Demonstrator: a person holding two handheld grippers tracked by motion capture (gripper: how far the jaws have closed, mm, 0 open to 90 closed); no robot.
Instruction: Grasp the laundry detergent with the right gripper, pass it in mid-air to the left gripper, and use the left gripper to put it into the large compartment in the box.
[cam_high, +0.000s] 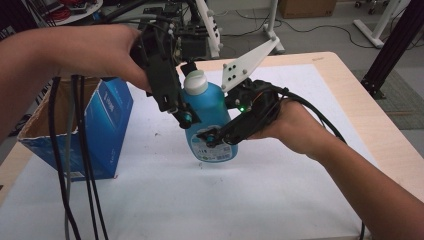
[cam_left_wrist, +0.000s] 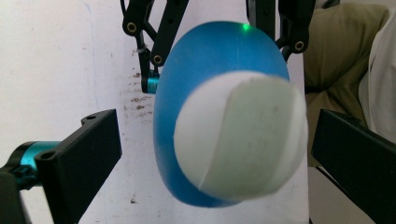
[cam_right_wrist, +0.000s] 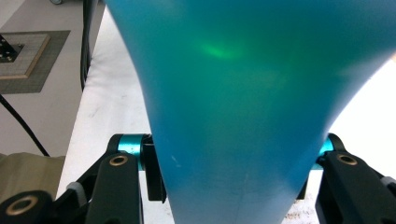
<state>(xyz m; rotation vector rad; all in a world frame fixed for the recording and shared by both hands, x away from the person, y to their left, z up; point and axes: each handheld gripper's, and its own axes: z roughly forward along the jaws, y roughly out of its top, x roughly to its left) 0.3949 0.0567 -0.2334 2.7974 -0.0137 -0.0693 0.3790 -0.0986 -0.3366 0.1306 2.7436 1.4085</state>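
Bottle: blue bottle with white cap, upright above table centre.
Right gripper: jaws clamped on the bottle's body from 3 o'clock.
Left gripper: jaws spread wide either side of the cap, not touching.
Surface: white mat over wooden table.
Box: open blue carton at 9 o'clock; contents hidden.

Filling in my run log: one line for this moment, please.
blue bottle upright, white cap on | right claw shut on body | left claw open astride cap
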